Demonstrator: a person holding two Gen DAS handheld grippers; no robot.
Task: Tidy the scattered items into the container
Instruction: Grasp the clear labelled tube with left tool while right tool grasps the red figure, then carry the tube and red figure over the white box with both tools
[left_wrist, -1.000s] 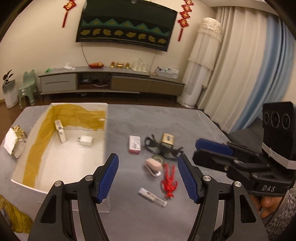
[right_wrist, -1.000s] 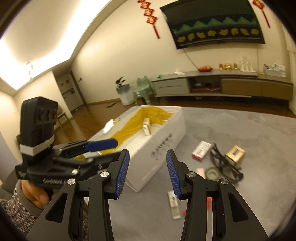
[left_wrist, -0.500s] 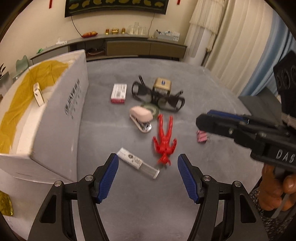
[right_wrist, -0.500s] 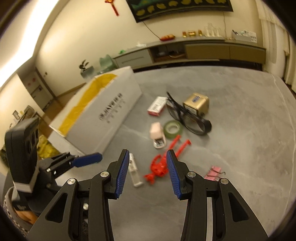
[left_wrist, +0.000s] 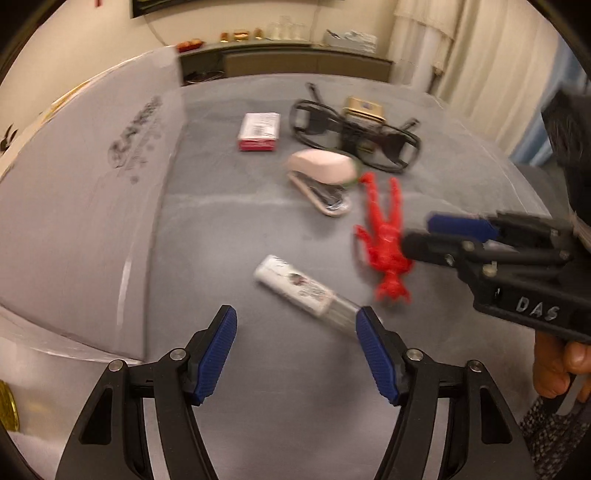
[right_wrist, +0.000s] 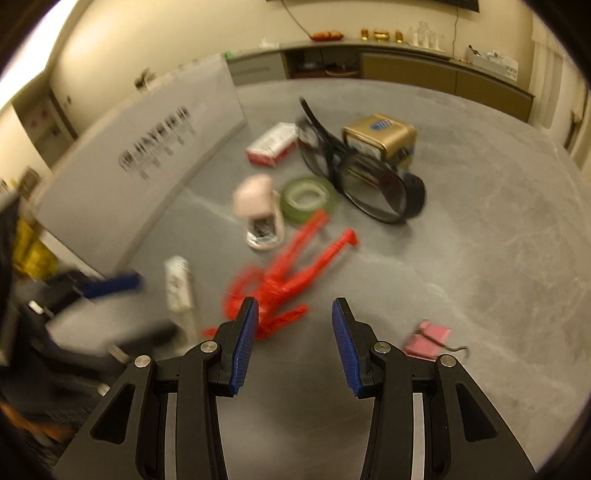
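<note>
Two grippers, left (left_wrist: 295, 350) and right (right_wrist: 293, 343), jaws wide apart, empty. Tube (left_wrist: 306, 291) just ahead of left gripper, long axis slanting across its gap; left nearer.

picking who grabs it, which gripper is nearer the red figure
Right. The right gripper has its open jaws just short of the red figure; the left gripper is off beside it, nearer the tube.

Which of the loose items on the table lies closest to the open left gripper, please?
The white tube does; its clear end almost reaches the left gripper, unlike the red figure beyond.
</note>
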